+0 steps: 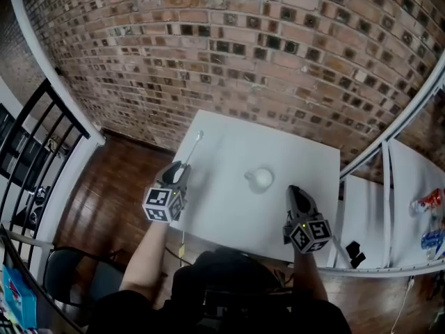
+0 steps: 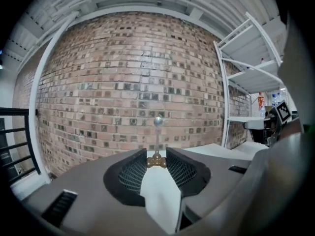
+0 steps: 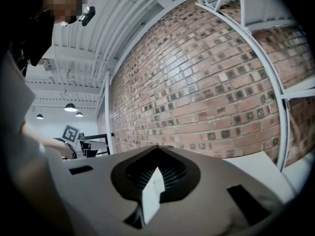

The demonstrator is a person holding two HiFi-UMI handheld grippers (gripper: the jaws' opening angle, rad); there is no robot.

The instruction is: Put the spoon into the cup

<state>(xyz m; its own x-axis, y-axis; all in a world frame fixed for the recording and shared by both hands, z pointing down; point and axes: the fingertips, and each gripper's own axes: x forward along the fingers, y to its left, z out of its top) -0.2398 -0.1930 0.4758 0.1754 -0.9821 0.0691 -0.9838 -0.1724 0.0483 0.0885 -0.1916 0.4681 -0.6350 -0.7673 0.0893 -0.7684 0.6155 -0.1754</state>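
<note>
**Setting.** Brick wall (image 1: 243,47) at the back. A white square table (image 1: 222,214) stands on a dark wood floor (image 1: 111,179).

**Far left.** Black railing (image 1: 28,145), well apart from the table.

**Left gripper** (image 1: 182,167). It sits over the table's left edge. In the left gripper view (image 2: 156,159) the jaws stand narrow, pinched on the gold bow-shaped end of the spoon (image 2: 157,132).

**Spoon** (image 1: 193,148). It is held by its very tail. The thin stem runs out ahead of the jaws with its small round bowl toward the wall. It is well left of the cup and not yet over it.
- Handling, as judged: light and stiff, with a smooth slender stem.
- With so short a hold at the tail, it may pivot or droop in the pinch.
- The knobbed ornament is probably the surest place to clamp, and it leaves the bowl end free to go in first.

**Cup** (image 1: 261,179). Small, white and upright near the table's middle, with its handle to its left. It looks light and may tip if knocked.

**Right gripper** (image 1: 293,188). It is near the table's right edge, beside the cup but apart from it. In the right gripper view (image 3: 156,149) the jaw tips meet, with nothing between them.

**Far right.** White shelving (image 1: 417,172).
</note>
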